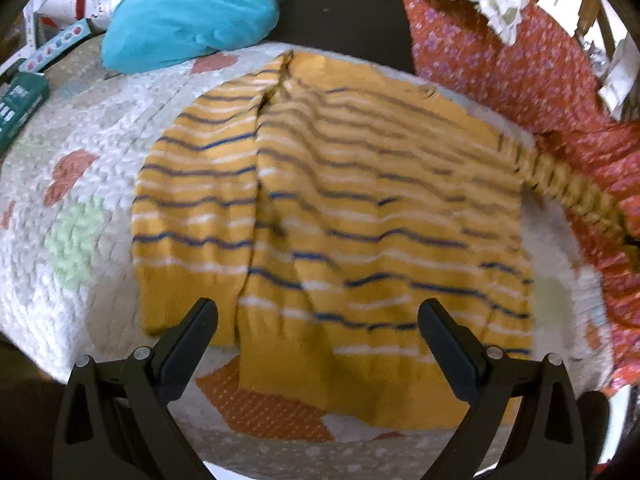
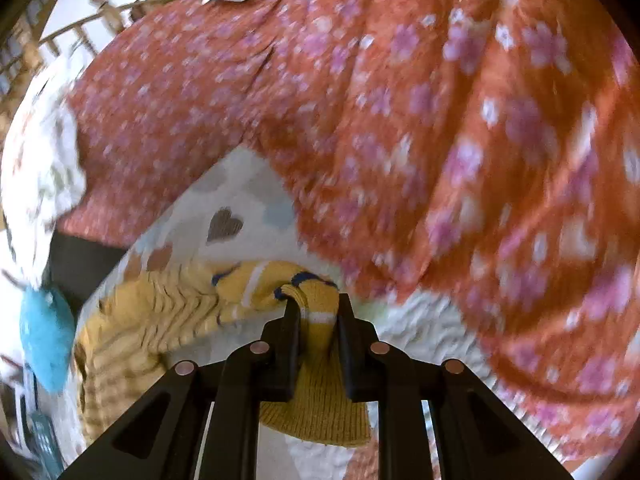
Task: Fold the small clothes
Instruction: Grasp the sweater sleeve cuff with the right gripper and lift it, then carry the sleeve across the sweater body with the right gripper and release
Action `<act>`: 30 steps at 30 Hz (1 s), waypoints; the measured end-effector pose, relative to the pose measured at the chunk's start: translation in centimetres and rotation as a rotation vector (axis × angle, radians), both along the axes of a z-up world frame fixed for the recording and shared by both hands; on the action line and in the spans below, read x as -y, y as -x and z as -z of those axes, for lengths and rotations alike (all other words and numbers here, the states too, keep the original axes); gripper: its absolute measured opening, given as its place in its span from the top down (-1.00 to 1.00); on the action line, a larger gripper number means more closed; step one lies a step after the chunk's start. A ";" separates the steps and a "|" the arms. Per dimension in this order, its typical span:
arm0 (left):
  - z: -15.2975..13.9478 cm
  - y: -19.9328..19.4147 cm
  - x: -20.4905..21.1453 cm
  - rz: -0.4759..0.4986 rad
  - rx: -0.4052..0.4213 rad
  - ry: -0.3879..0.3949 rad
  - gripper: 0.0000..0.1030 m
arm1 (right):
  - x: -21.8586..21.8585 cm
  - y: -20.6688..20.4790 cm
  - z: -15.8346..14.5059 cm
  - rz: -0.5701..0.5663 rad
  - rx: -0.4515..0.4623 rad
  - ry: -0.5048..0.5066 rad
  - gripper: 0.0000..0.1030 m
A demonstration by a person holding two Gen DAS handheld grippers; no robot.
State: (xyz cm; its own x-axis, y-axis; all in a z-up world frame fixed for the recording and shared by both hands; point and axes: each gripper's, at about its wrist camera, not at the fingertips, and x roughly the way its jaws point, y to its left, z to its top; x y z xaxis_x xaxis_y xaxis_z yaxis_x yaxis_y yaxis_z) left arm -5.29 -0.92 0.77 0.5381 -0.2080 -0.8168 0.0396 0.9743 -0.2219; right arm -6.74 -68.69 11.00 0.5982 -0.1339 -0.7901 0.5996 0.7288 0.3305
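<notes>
Bedding under inspection: a white quilt (image 1: 100,168) with orange, green and heart-shaped patches covers the work surface. A striped yellow sweater (image 1: 340,208) lies spread on the quilt, its body rumpled, one sleeve (image 1: 576,192) stretched out toward the red floral cloth (image 1: 520,72) bunched along the quilt's right edge. A blue cushion (image 1: 192,16) sits at the far left corner, near a green box (image 1: 20,108) and printed packaging; wooden spindles (image 1: 588,12) show behind. Left gripper (image 1: 316,312) hovers over the sweater's hem, jaws spread wide, holding nothing. Right gripper (image 2: 318,304) is clamped on the sweater's cuff (image 2: 316,312), knit bunched between its fingers. Both views are blurred.
</notes>
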 end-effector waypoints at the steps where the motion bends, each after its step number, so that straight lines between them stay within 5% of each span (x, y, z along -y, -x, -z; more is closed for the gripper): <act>1: -0.6 -0.6 -0.1 0.015 0.006 0.017 -0.95 | 0.1 -0.7 -0.3 -0.009 0.001 -0.004 0.66; 7: -3.3 -5.5 -0.7 0.025 0.067 0.082 -0.95 | -5.3 -5.4 -0.4 -0.164 0.010 -0.123 0.66; 14: -3.9 -11.0 -3.4 -0.025 0.135 0.101 -0.95 | -19.7 -13.3 1.6 -0.425 0.003 -0.291 0.66; 18: -1.8 -11.5 -6.9 -0.077 0.124 0.128 -0.95 | -28.2 -18.2 3.2 -0.520 0.030 -0.437 0.66; 21: -0.2 -12.3 -9.6 -0.142 0.049 0.227 -0.95 | -34.8 -22.7 5.3 -0.576 0.002 -0.460 0.66; 24: -0.1 -12.8 -11.5 -0.193 0.060 0.310 -0.95 | -40.5 -26.5 8.0 -0.615 -0.053 -0.440 0.65; 27: 0.1 -13.3 -11.9 -0.199 0.054 0.343 -0.95 | -44.2 -29.4 11.3 -0.634 -0.103 -0.495 0.46; 29: 0.2 -13.7 -11.6 -0.183 0.046 0.364 -0.95 | -45.9 -30.4 13.6 -0.641 -0.140 -0.589 0.00; 30: 0.1 -13.8 -11.4 -0.176 0.046 0.369 -0.95 | -46.4 -30.6 14.4 -0.643 -0.149 -0.628 -0.02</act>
State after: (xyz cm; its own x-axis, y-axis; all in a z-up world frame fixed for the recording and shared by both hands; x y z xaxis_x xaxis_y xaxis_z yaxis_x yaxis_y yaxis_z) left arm 8.50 10.49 0.63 0.6260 -0.3839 -0.6787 -0.1022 0.8225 -0.5595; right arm 23.81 -22.33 -3.38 0.2942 0.6714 -0.6802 0.2080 0.6497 0.7312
